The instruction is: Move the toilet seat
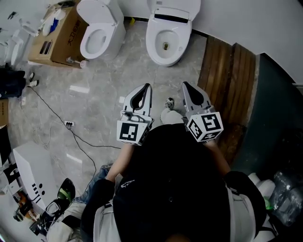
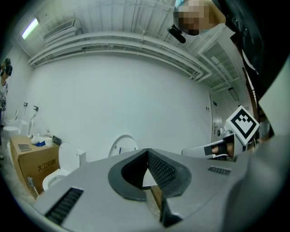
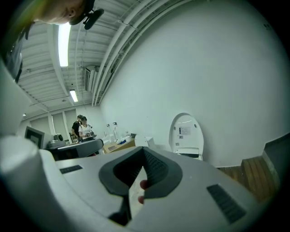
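Note:
Two white toilets stand against the far wall. The right toilet (image 1: 166,41) has its lid (image 1: 173,7) raised against the wall; the same upright lid (image 3: 186,132) shows in the right gripper view and, smaller, as lid (image 2: 123,146) in the left gripper view. The left toilet (image 1: 98,34) also stands with its lid up. My left gripper (image 1: 147,87) and right gripper (image 1: 185,84) are held side by side in front of me, well short of the toilets. Both are shut with nothing between the jaws, left gripper (image 2: 147,152) and right gripper (image 3: 144,152).
A cardboard box (image 1: 56,37) with odds and ends stands left of the toilets. A black cable (image 1: 71,133) runs over the grey floor. A wooden step (image 1: 228,78) lies to the right. A white unit (image 1: 32,174) and bottles (image 1: 284,198) sit near me. People (image 3: 81,126) stand far off.

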A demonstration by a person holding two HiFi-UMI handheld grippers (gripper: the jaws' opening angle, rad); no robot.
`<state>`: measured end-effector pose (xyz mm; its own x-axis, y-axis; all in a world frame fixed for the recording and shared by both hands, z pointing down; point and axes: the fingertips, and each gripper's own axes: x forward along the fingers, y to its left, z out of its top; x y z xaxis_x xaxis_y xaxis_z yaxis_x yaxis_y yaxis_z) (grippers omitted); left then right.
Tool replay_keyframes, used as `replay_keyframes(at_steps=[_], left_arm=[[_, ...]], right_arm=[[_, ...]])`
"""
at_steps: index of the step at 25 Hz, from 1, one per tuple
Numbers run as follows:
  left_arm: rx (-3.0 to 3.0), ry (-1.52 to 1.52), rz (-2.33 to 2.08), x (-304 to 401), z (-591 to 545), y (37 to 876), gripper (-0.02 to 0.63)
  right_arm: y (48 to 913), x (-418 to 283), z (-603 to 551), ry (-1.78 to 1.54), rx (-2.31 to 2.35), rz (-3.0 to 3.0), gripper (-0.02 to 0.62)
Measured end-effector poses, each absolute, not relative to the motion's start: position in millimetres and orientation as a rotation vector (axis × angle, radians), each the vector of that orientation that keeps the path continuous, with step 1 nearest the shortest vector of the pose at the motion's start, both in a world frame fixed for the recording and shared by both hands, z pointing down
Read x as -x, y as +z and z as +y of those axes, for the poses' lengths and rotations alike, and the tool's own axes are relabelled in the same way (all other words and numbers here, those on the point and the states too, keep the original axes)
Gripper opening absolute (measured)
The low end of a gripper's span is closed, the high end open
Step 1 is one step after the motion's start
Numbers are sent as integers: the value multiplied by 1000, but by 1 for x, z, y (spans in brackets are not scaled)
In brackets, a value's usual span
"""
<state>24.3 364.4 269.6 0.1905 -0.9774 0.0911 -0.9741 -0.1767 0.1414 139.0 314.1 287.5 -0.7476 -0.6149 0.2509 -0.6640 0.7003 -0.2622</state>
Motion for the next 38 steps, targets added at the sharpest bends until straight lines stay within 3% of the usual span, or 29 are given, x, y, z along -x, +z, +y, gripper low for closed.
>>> replay_keyframes(at_steps=[24,38], left_arm=[[-2472,65,-1668,-21,201,299,9],[-2540,244,-1430,25,88,366,9]], right_arm=[[300,-115,171,288,-1054,-2675,14],[373,-67,82,444,-1100,-2572,14]])
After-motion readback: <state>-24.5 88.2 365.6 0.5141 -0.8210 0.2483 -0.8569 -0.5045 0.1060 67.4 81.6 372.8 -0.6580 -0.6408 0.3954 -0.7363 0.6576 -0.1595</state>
